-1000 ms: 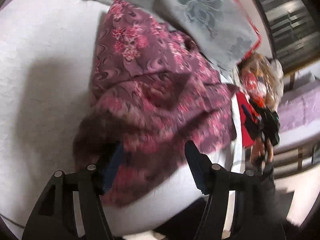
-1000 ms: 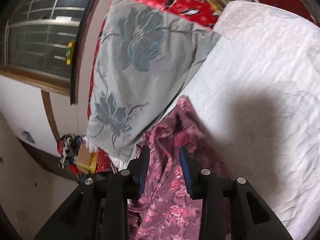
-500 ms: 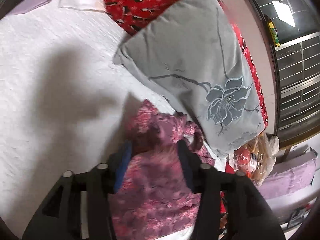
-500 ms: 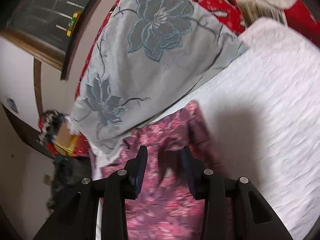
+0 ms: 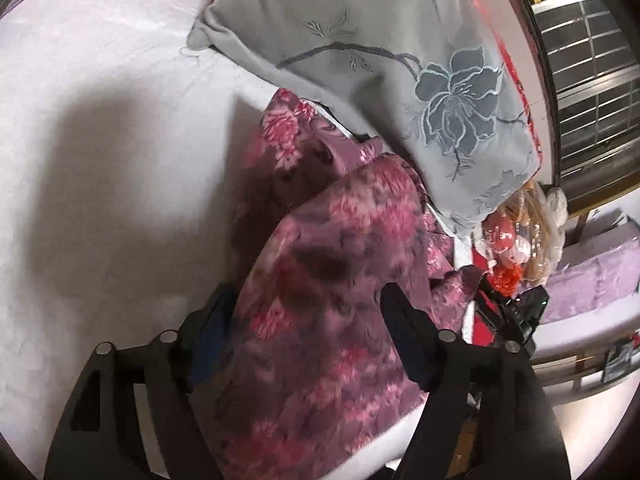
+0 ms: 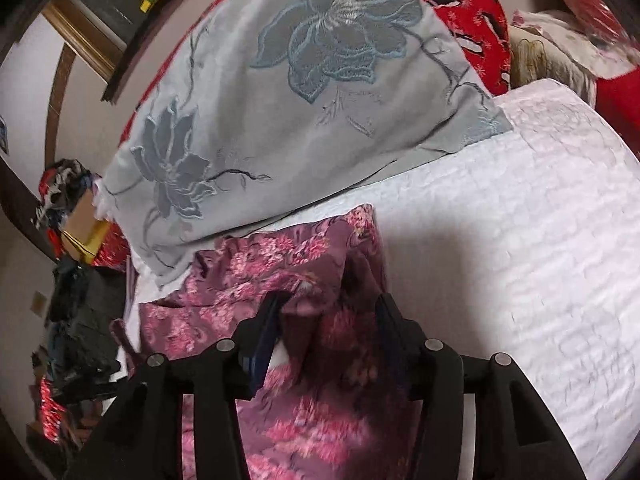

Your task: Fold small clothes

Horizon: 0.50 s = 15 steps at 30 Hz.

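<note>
A purple garment with pink flowers (image 5: pixel 340 280) lies on the white quilted bed (image 5: pixel 100 160), its far end against a grey pillow. My left gripper (image 5: pixel 306 312) stands wide open over the garment, with cloth bulging between the fingers (image 5: pixel 404 320). In the right wrist view the garment (image 6: pixel 280 280) runs under my right gripper (image 6: pixel 328 320), whose fingers (image 6: pixel 390 320) stand apart with a raised fold of cloth between them. The near part of the garment is blurred.
A grey pillow with embroidered blue flowers (image 5: pixel 400 80) leans over the garment's far end; it also shows in the right wrist view (image 6: pixel 300 100). A red patterned pillow (image 6: pixel 468 16) lies behind it. The bed edge, a doll (image 5: pixel 520 232) and a window lie to the right.
Both grippers have opened wider and let the cloth drop. The left gripper, first low over the garment, swung toward the pillow and the folded layer now lies under it.
</note>
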Available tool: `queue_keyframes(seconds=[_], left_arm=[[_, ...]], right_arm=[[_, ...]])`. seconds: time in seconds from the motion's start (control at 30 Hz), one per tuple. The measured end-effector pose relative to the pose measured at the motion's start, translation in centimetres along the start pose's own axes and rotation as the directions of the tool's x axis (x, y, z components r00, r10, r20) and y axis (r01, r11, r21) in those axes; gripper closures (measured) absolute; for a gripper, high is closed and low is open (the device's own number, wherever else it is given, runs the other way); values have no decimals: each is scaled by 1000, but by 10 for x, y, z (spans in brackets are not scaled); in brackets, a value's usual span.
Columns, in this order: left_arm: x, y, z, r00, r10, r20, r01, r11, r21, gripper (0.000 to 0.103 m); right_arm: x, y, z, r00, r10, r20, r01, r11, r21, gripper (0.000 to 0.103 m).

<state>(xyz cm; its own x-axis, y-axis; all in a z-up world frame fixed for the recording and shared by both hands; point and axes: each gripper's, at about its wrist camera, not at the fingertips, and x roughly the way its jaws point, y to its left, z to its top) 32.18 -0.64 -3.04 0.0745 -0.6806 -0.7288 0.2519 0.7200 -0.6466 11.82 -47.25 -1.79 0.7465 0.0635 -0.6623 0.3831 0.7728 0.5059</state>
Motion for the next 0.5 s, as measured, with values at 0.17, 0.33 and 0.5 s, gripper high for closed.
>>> queue_keyframes(seconds=[0.17,0.33,0.5], left_arm=[[-2,-16,2,999,-23,49,20,998,59,94],[-28,-35,3,989,-21,146,3,992,126,99],[-39,-22,34,968,6,252,-12,1000,22,99]], right_arm=[[6,5,10,998,69,7,-69,998,-2,99],[-7,12,26,988,134,81,-135,991,8,99],[-4,-2,60,972,139,190,-175,966,190,98]])
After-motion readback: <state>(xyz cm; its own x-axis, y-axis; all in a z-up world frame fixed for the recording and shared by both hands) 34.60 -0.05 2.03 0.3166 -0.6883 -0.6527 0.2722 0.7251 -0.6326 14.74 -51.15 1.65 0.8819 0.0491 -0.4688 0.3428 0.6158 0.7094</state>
